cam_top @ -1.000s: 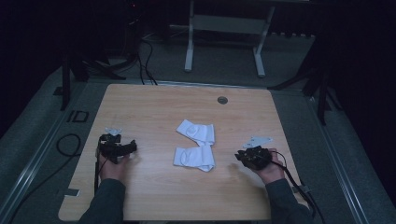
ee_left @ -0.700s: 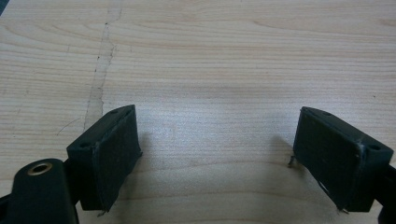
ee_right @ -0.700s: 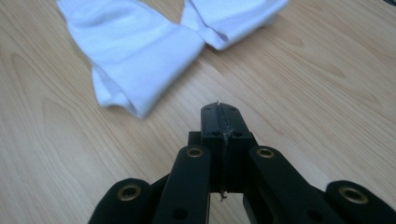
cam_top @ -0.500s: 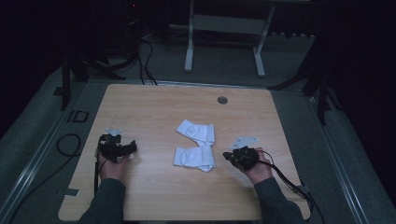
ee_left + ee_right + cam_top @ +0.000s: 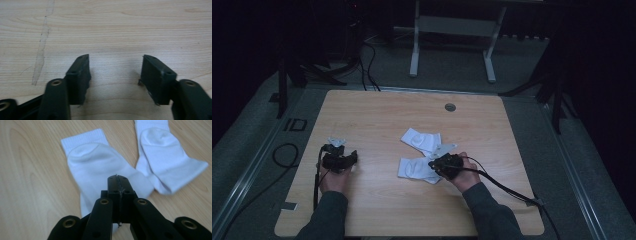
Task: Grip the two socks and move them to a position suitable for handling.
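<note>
Socks (image 5: 105, 167) lie ahead; my right gripper (image 5: 117, 178), jaws together and empty, should part before dropping onto the near one.

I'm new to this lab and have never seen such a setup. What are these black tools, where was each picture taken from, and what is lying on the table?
A person sits at a wooden table with a hand-held two-jaw gripper in each hand. The high view looks down from above; the other two come from cameras riding on the grippers. Two white socks lie mid-table: the nearer sock and the farther sock. The right gripper is shut, empty, above the nearer sock. The left gripper, jaws apart with bare wood between, has just been closing and holds nothing.
</note>
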Demonstrator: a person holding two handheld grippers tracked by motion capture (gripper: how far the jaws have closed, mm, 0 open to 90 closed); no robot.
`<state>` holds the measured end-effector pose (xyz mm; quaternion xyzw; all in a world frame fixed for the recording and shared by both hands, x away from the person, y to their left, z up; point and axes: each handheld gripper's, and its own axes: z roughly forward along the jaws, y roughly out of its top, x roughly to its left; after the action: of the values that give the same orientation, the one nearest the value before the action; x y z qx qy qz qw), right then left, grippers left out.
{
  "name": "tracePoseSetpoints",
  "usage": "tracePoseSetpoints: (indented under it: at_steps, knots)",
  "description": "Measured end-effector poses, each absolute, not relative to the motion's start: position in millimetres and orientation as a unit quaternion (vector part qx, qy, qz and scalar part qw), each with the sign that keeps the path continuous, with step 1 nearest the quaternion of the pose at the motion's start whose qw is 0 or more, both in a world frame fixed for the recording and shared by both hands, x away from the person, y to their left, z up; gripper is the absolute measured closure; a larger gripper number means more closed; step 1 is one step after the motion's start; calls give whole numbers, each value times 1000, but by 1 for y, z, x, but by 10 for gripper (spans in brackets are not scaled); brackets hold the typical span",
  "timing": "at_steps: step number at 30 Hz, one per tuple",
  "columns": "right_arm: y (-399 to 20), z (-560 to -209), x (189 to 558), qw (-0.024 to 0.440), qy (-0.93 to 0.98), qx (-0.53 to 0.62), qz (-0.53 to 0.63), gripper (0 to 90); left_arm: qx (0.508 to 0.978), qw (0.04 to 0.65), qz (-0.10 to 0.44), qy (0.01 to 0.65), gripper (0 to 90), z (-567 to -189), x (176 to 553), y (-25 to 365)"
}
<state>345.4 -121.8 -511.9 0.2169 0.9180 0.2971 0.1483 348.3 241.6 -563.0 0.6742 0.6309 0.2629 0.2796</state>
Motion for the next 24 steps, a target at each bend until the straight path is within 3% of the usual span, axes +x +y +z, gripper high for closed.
tracePoseSetpoints:
  at_steps: [9,24]
  knots:
    - [-101,-540,348,117,932,206,275,896,676,283,263,628,470,-563,348,241]
    - [-103,-538,334,97,956,119,248,896,677,286,265,624,461,-564,347,241]
